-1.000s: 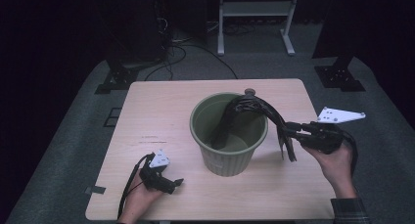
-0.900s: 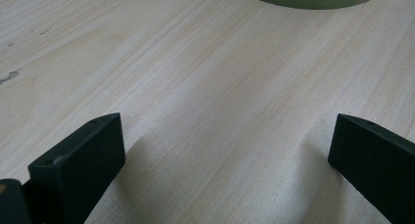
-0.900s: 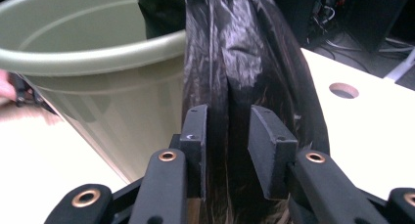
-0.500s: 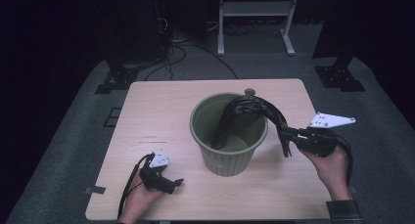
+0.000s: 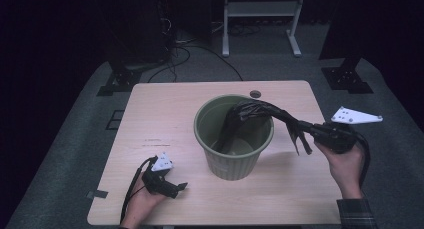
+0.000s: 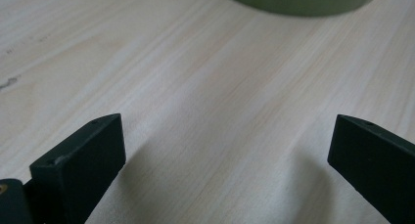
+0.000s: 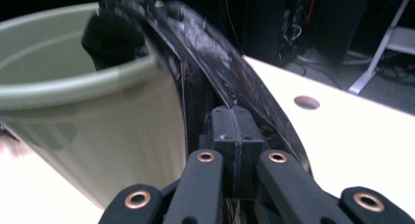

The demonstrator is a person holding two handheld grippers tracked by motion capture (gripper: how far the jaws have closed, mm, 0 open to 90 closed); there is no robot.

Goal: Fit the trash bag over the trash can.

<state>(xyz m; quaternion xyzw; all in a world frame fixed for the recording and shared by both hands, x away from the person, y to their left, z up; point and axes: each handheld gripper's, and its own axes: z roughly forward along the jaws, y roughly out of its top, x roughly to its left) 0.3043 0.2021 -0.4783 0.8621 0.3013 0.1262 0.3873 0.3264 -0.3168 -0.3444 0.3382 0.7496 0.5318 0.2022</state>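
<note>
At the right rim of the green waste bin (image 5: pixel 233 139), in the middle of the counter (image 5: pixel 165 119), I have the black bin bag (image 5: pixel 260 114) pinched in my right gripper (image 5: pixel 320 134): its fingers have just been closing and now stand pressed together on a gathered strip of the plastic, which the right gripper view shows running up from between them and over the bin's edge. From the high view, the bag arches from my fingers across the rim and hangs down inside the bin, bunched and rope-like against the far right wall rather than opened out. So I judge the job of lining the bin to be only begun: the bag is partly in the bin and I have a grip on one stretch of it, but its mouth is not spread, nothing is folded over the rim, and most of the rim (image 7: pixel 73 94) is bare green plastic. What is left, as I see it, is to open the bag, draw its edge round the rim and settle it. My left gripper (image 5: pixel 170 186) rests low on the counter, near its front edge and well apart from the bag, its fingers (image 6: pixel 80 160) spread wide with nothing but bare wood between them; the bin's base lies just ahead of it.
</note>
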